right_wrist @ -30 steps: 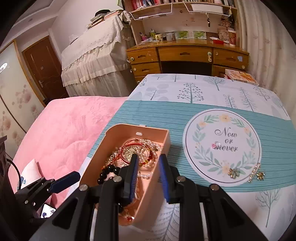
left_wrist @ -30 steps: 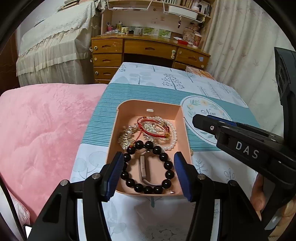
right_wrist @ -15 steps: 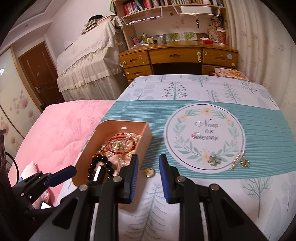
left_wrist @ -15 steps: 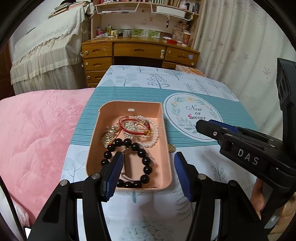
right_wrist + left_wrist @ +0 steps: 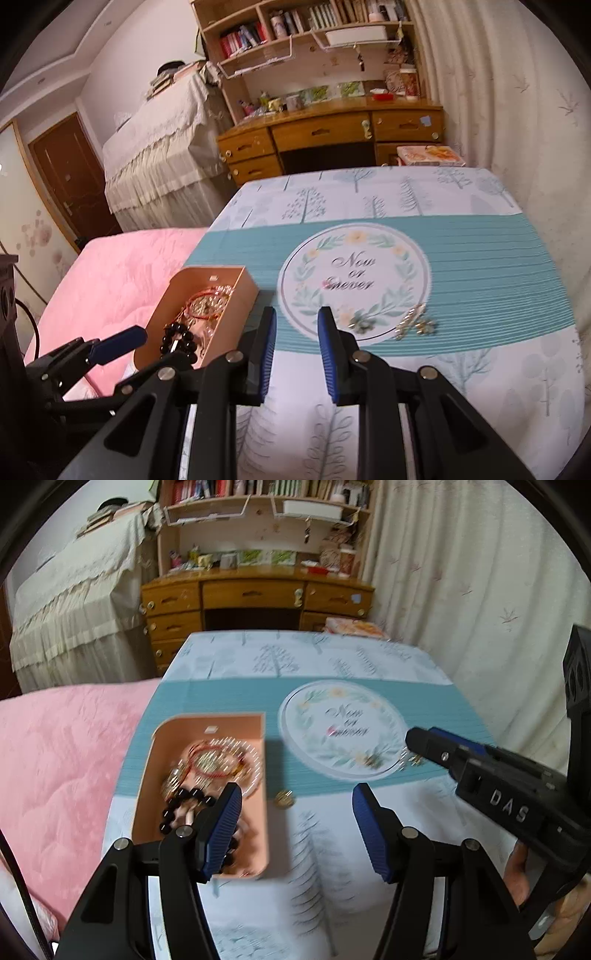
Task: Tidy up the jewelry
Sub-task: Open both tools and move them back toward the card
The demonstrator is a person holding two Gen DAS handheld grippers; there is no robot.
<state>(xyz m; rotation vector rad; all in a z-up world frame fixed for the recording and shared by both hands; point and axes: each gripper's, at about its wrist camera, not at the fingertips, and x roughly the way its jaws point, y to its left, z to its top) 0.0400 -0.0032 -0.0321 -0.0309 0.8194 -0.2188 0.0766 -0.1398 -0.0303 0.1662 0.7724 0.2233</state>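
Soft, even indoor light fills both fisheye views, dark vignettes curving every edge, while motion blur smears the tablecloth (image 5: 325,867) and jewelry box (image 5: 207,746) (worst in the left wrist view).

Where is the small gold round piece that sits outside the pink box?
In the left wrist view the gold round piece lies loose on the tablecloth, just right of the pink box, apart from it, ahead of the opening, empty left gripper.
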